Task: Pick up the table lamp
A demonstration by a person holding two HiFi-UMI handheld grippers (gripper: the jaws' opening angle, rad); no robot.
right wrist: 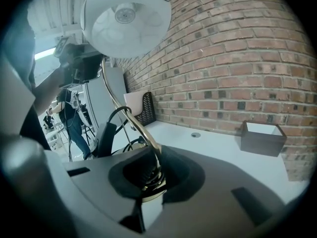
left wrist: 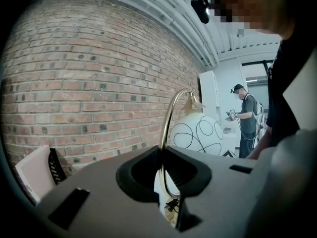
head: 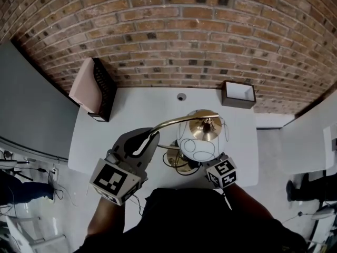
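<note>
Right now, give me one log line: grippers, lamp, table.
left gripper: shut on lamp, brass arm | right gripper: shut on lamp, lower down | lamp: upright over table | lift-off: unclear

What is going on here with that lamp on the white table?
A person is holding a lamp with a gripper in each hand. The left gripper is shut on the curved brass arm. The right gripper is shut on the brass lower down, where the cord coils. The lamp stands upright over the table, near its front edge. Whether its base has left the table can't be told.
</note>
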